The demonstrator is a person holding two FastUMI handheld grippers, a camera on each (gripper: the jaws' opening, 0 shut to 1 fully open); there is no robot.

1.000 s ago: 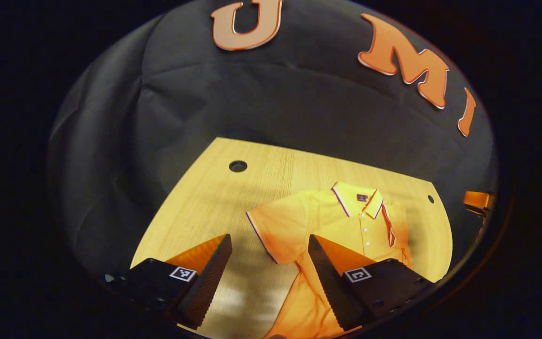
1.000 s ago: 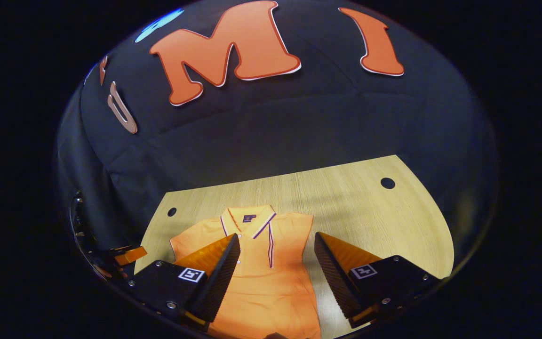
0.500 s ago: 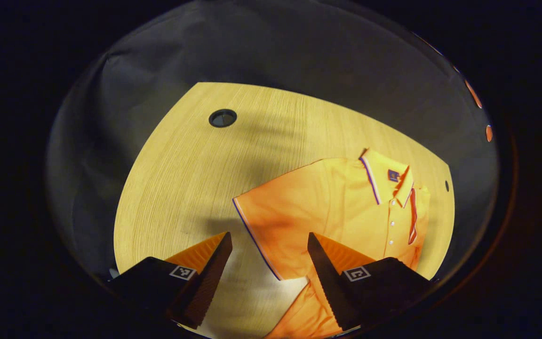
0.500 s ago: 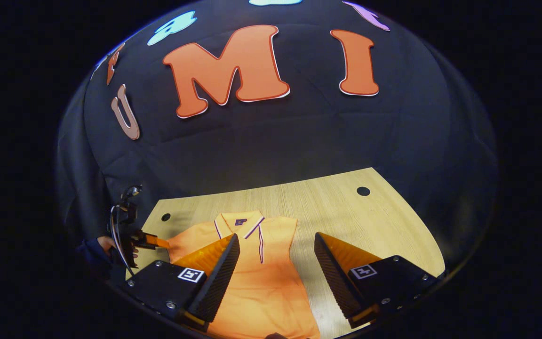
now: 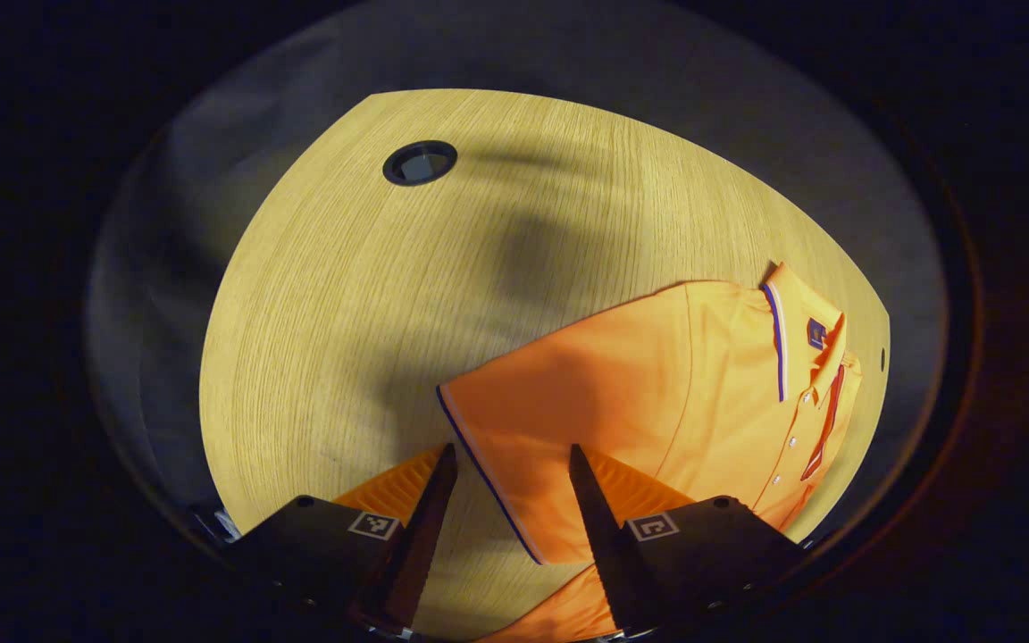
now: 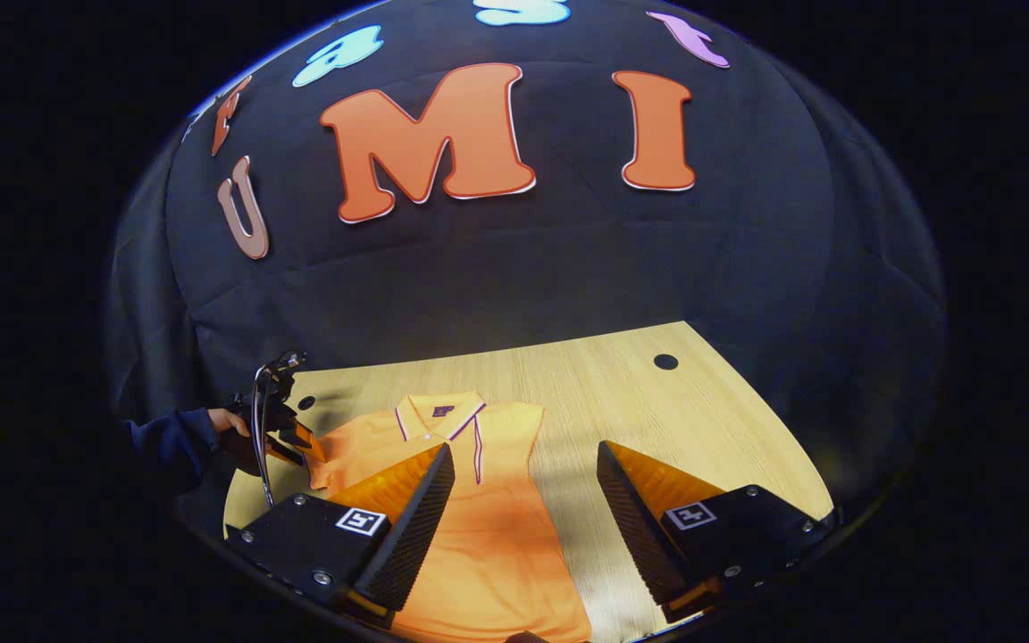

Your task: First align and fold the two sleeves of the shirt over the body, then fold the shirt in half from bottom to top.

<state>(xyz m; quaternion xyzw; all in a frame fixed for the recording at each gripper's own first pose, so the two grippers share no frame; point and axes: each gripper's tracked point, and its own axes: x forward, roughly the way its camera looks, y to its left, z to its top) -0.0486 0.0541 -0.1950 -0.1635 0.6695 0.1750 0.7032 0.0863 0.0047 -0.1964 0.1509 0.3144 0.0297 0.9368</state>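
An orange polo shirt (image 5: 702,384) with dark-trimmed collar lies flat on the wooden table (image 5: 372,295), collar toward the back. In the left gripper view its spread sleeve (image 5: 523,429) reaches between my left gripper's (image 5: 510,457) fingers, the trimmed hem crossing the gap. That gripper is open and low over the sleeve. In the right gripper view the shirt (image 6: 479,518) lies below my open right gripper (image 6: 525,451), which hovers over its body. The shirt's right side there runs as a straight edge. The left gripper (image 6: 298,442) sits at the sleeve's end, held by a hand in a dark sleeve (image 6: 171,438).
The table has a large round cable hole (image 5: 420,162) at the back left and a small hole (image 5: 882,359) beyond the collar. Another hole (image 6: 665,362) sits at the back right in the right gripper view. Bare wood (image 6: 657,420) lies right of the shirt.
My left gripper has tilted down and closed in on the spread sleeve, its fingers a little nearer each other. My right gripper has drawn back slightly from the shirt.
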